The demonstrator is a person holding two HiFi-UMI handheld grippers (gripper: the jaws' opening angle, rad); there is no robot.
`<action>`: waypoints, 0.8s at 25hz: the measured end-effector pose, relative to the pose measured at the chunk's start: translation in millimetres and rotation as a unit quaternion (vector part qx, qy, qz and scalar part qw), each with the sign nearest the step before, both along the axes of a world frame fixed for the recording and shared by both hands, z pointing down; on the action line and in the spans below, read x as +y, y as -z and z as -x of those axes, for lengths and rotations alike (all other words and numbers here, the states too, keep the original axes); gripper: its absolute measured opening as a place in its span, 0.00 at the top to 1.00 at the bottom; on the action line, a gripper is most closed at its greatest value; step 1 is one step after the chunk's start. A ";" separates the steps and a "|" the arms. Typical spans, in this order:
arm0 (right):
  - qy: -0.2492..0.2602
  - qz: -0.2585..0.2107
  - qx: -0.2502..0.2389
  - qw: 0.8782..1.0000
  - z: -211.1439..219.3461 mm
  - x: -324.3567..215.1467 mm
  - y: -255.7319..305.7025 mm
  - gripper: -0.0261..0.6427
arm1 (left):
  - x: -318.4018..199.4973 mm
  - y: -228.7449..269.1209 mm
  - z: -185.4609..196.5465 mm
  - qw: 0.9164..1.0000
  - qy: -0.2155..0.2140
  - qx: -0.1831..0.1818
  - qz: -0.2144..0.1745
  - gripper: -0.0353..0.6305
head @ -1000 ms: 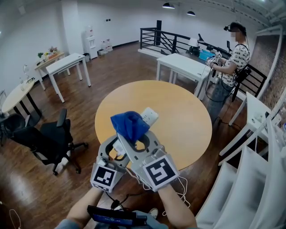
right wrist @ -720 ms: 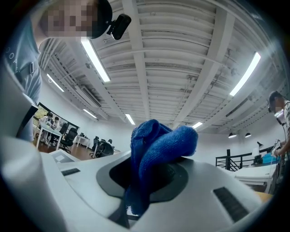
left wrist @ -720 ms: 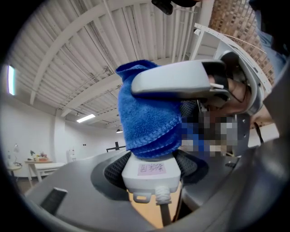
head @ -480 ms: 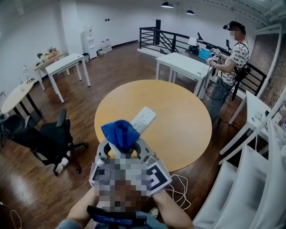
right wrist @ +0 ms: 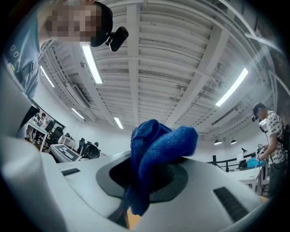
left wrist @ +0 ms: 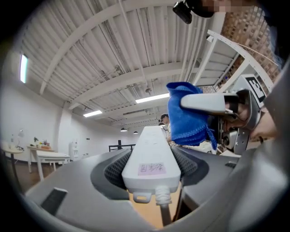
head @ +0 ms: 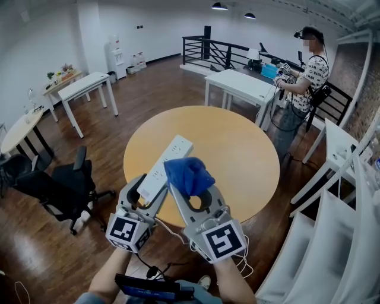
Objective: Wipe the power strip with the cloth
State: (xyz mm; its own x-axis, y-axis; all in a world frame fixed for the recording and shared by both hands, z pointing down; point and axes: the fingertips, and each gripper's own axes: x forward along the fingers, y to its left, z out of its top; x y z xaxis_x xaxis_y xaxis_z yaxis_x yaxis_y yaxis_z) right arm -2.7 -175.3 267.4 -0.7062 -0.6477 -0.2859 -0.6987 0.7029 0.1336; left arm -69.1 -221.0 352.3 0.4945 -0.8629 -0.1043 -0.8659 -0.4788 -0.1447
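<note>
Over round table (head: 237, 148) — power strip (head: 163, 163) beside blue cloth (head: 189, 175).

This is an open-plan office or lab on a mezzanine. A dark wood floor (head: 160, 89) runs through one big room with white walls, and a black railing (head: 219, 50) guards the drop at the far edge. Plain white tables (head: 89, 86) stand well apart, with a round wooden table (head: 237, 154) in the middle and a black swivel chair (head: 65, 184) beside it. A water dispenser (head: 116, 56) stands against the far wall. Pendant lamps (head: 219, 6) and strip lights (left wrist: 152, 98) hang from a white ribbed ceiling (left wrist: 113, 45). A brick wall (head: 359, 89) closes the right side. A person (head: 306, 77) with head-worn gear works standing at a far table. The right gripper view shows more desks with office chairs (right wrist: 88, 149).
</note>
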 end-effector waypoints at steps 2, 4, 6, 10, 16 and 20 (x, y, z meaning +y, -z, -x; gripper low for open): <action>-0.001 0.007 0.001 1.000 0.2 -1.7 -5.3 0.86 | 0.7 3.8 -1.7 1.000 -0.003 0.001 -0.004 0.53; -0.002 0.013 0.003 1.000 1.6 -2.9 -10.1 0.86 | 2.0 6.2 -3.7 1.000 -0.007 0.001 -0.007 0.53; -0.005 0.018 0.003 1.000 0.9 -5.1 -14.8 0.86 | 3.5 7.0 -5.7 1.000 -0.011 -0.001 -0.010 0.53; -0.015 0.022 -0.001 1.000 -9.6 -10.1 -17.1 0.86 | 8.0 7.4 -11.2 1.000 -0.017 -0.007 -0.015 0.53; -0.032 0.020 -0.007 0.999 -25.2 -16.7 -12.7 0.86 | 17.7 8.6 -20.8 0.999 -0.033 -0.017 -0.010 0.53; -0.053 -0.003 -0.014 0.999 -39.8 -24.2 -5.8 0.86 | 19.4 6.4 -19.7 0.999 -0.036 -0.024 -0.014 0.53</action>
